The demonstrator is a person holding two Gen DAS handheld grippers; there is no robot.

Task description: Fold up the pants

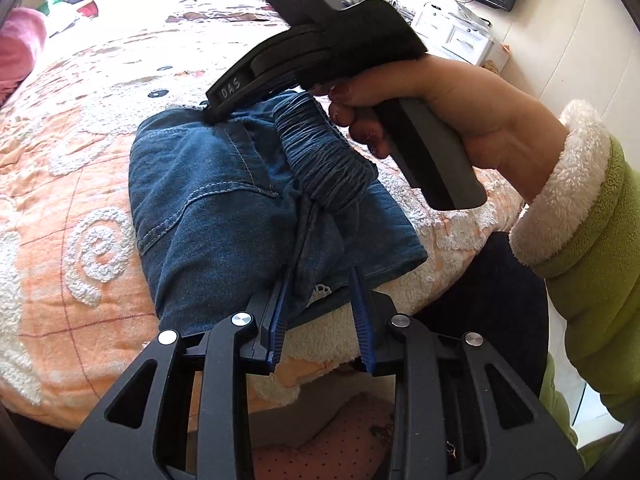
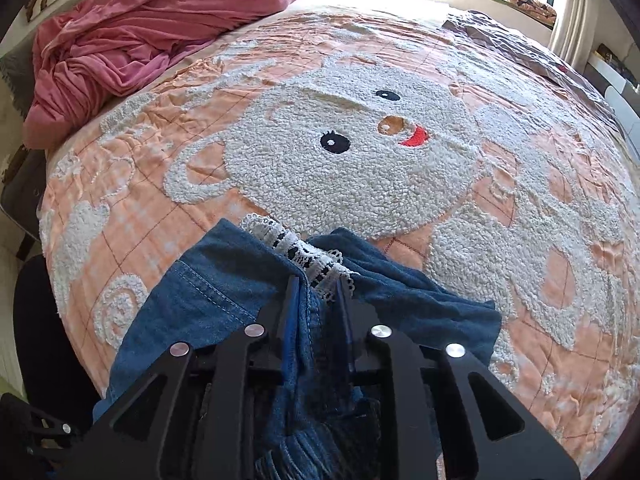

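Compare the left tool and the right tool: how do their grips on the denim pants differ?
The left tool takes the near edge of the pants, its blue fingers a little apart around bunched denim. The right tool grips the far end, its fingers nearly together on cloth beside white lace trim. Both point down and are shut on the pants, which lie folded on the bedspread.

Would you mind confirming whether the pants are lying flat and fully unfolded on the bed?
No, the pants are bunched into a compact folded bundle on the bedspread.
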